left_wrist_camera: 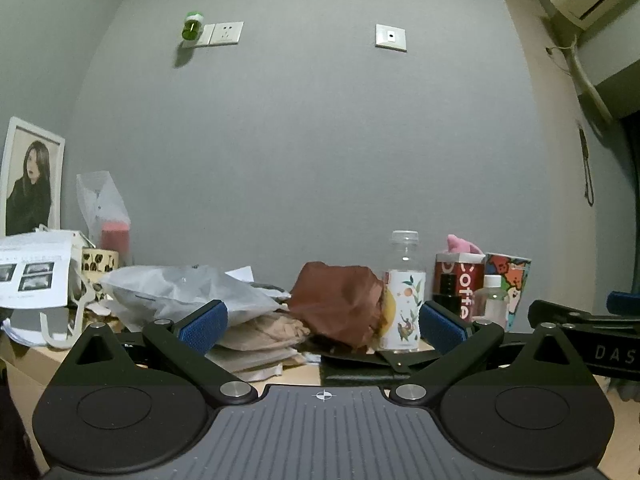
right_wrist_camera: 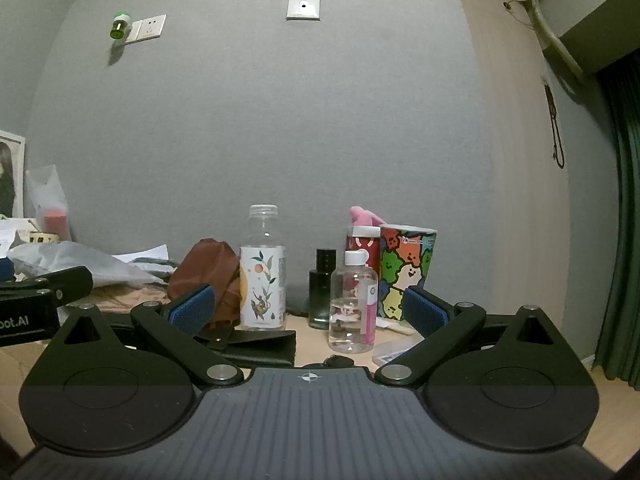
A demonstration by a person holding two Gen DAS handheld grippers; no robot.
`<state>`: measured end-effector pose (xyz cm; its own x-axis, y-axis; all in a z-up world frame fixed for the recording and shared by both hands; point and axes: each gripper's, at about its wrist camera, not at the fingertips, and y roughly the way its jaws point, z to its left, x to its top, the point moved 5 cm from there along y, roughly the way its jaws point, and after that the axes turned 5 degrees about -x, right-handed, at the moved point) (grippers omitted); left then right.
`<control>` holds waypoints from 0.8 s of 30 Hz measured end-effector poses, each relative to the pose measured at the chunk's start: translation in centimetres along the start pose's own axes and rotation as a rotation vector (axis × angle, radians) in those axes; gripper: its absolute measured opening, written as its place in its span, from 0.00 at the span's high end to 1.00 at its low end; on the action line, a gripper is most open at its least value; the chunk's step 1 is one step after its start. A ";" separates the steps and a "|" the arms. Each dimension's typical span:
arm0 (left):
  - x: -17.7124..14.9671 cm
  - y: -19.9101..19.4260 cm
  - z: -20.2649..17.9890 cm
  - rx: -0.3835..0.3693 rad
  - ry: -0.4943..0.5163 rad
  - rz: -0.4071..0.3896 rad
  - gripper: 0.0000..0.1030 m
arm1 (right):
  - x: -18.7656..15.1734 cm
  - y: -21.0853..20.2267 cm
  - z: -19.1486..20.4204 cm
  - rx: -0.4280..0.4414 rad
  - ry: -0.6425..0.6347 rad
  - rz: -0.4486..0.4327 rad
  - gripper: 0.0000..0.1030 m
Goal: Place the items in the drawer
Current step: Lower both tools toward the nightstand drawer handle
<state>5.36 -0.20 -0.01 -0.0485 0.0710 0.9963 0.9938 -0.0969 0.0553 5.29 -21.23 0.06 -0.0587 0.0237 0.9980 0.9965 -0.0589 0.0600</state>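
Drawer not in view; step unclear. Both tongs, left [left_wrist_camera: 322,322] and right [right_wrist_camera: 308,308], wide, holding nothing. Bottle [right_wrist_camera: 263,268] sits ahead between right fingers; brown pouch [left_wrist_camera: 336,304] ahead of left.

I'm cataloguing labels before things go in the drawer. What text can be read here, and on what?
"Coffe", partly hidden: red cup.
"DAS", cut off: right gripper body.
"oot.AI", cut off: left gripper body.
Too small or blurred: floral bottle, small clear bottle, papers.
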 end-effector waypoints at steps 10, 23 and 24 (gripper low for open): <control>-0.3 0.2 0.3 0.001 -0.014 0.022 0.00 | -0.6 0.5 0.4 0.005 -0.009 0.046 0.00; -2.1 1.8 1.0 0.039 -0.037 0.171 0.00 | -1.9 1.8 0.9 0.013 0.003 0.166 0.00; -2.2 1.9 0.9 0.041 -0.030 0.184 0.00 | -2.2 1.9 0.9 0.010 0.003 0.184 0.00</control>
<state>7.41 0.38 -2.19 0.1373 0.0859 0.9868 0.9888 -0.0702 -0.1314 7.41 -20.54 -2.03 0.1241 0.0109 0.9922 0.9910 -0.0519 -0.1234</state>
